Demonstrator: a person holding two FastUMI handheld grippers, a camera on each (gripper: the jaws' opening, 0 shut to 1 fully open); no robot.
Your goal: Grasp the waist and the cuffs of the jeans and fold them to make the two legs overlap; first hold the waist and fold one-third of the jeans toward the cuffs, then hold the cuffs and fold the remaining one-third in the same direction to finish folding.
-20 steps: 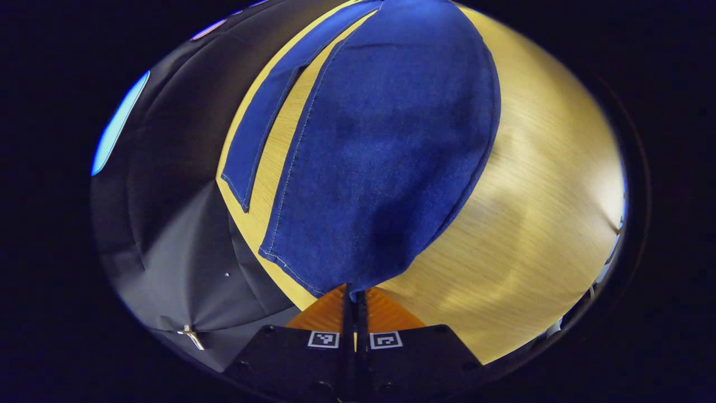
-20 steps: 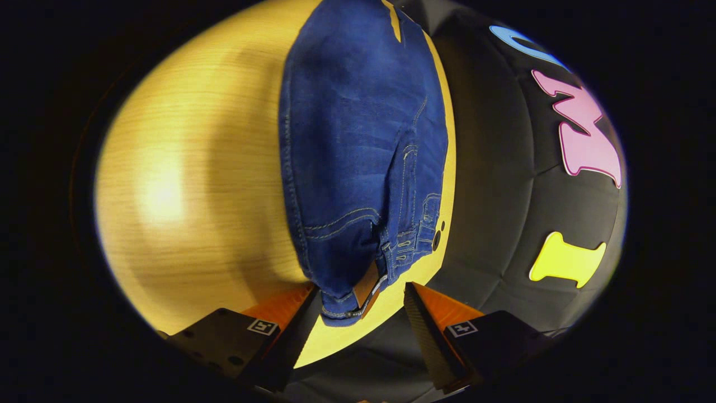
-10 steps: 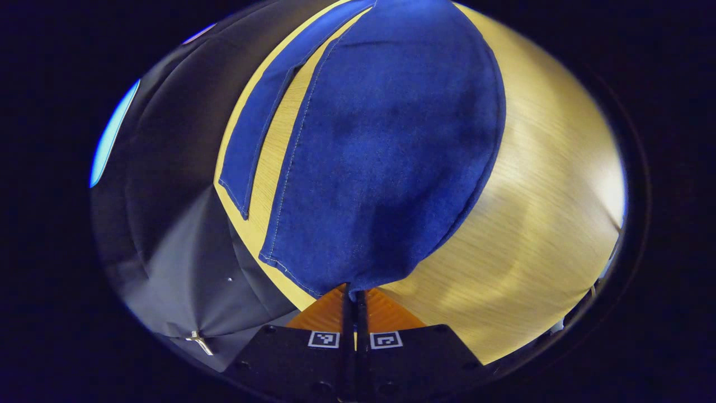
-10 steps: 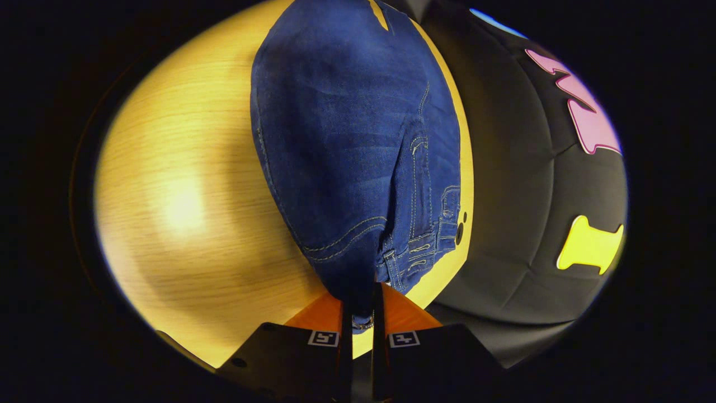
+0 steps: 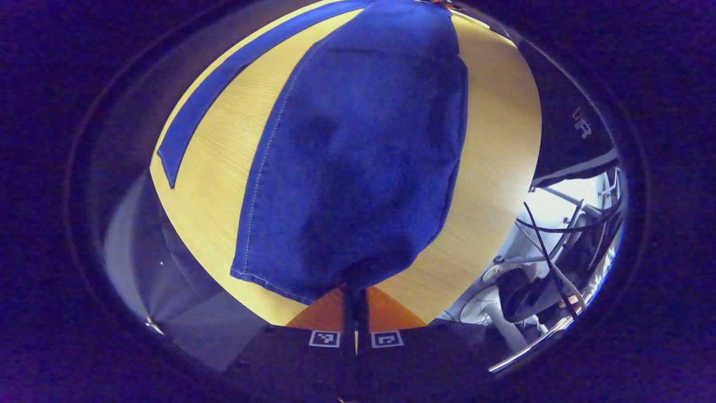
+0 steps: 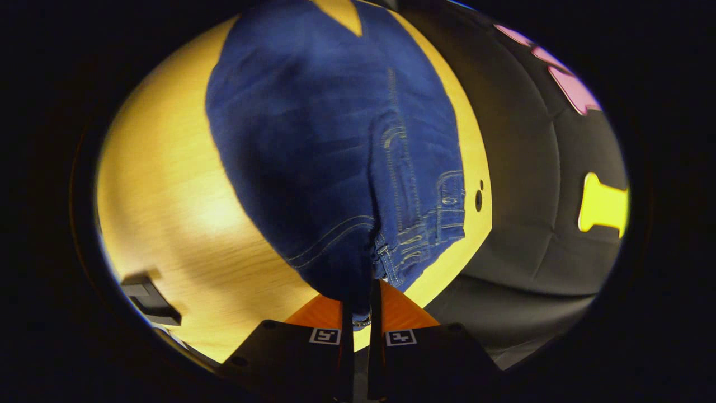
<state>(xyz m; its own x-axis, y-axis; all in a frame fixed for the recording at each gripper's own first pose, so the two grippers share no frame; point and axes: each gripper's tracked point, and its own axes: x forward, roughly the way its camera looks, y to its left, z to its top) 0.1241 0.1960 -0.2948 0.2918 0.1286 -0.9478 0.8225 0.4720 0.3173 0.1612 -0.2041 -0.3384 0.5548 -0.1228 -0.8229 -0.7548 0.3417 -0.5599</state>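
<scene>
Both hand-held grippers (image 5: 354, 291) (image 6: 358, 305) clamp jeans (image 6: 324, 162) edges above table (image 6: 168, 212).

Deep blue jeans (image 5: 358, 157) with pale contrast stitching along the seams spread across a honey-yellow table (image 5: 492, 168) marked by fine wood grain. At the waist (image 6: 414, 224) the denim shows faded lighter streaks and tan stitch lines on the pocket and belt loops. A dark grey block (image 6: 148, 299) sits on the tabletop, and black and white cables (image 5: 554, 246) lie beyond its edge.
</scene>
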